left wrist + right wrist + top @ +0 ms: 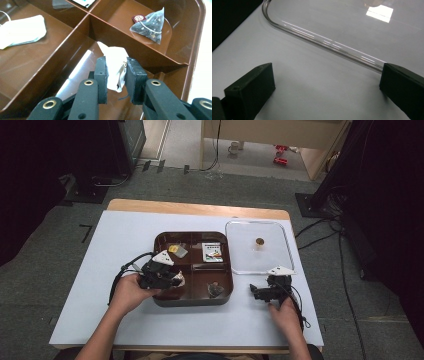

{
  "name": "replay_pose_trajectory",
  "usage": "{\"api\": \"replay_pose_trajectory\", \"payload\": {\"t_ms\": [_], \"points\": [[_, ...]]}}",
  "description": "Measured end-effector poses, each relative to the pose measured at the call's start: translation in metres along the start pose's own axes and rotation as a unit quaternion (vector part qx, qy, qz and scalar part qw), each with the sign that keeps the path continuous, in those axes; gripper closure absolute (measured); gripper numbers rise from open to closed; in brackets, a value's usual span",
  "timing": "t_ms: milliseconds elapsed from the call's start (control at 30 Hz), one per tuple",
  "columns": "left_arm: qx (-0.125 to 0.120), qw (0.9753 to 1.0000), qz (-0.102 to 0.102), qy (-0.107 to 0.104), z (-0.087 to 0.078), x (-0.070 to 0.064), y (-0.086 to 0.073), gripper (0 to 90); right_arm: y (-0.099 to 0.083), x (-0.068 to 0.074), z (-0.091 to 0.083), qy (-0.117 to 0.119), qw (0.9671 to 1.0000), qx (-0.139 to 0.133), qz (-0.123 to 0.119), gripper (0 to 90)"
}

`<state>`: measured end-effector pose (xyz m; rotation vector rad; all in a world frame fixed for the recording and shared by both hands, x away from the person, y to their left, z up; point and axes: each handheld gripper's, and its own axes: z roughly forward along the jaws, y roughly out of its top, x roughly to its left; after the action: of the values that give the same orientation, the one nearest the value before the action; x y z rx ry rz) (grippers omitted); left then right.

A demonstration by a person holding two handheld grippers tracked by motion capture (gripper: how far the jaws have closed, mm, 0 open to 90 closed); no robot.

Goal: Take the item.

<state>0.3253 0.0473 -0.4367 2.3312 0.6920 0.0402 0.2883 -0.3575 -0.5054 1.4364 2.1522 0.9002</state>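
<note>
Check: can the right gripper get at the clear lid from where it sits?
Probably yes. The right gripper rests open on the white mat, its fingers spread just short of the clear lid rim, with nothing lying between. The left gripper is busy in the brown tray.

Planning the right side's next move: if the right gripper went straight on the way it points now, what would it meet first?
Most likely the rim of the clear lid, which crosses the white table cover just ahead of the right gripper. Its jaws stand wide open with nothing between them. How high they ride above the cover is unclear.
</note>
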Motion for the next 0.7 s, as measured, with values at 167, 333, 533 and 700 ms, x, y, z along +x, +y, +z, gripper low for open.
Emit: {"api": "replay_pose_trajectory", "payload": {"t_ms": [167,333,533,700], "points": [[-0.007,1.0000,-0.004,0.002,-0.007,0.003,-0.001,73.8,0.000,0.000,0.000,0.000,1.0000,0.000,0.000,0.0],[-0.026,0.9996,-0.015,-0.001,-0.016,0.006,-0.003,73.8,0.000,0.000,0.000,0.000,1.0000,0.000,0.000,0.0],[-0.038,0.9990,-0.024,0.006,-0.026,0.010,-0.006,73.9,0.000,0.000,0.000,0.000,1.0000,0.000,0.001,0.0],[-0.049,0.9983,-0.032,0.002,-0.033,0.014,-0.010,73.9,0.000,0.000,0.000,0.000,1.0000,0.000,0.001,0.0]]}}
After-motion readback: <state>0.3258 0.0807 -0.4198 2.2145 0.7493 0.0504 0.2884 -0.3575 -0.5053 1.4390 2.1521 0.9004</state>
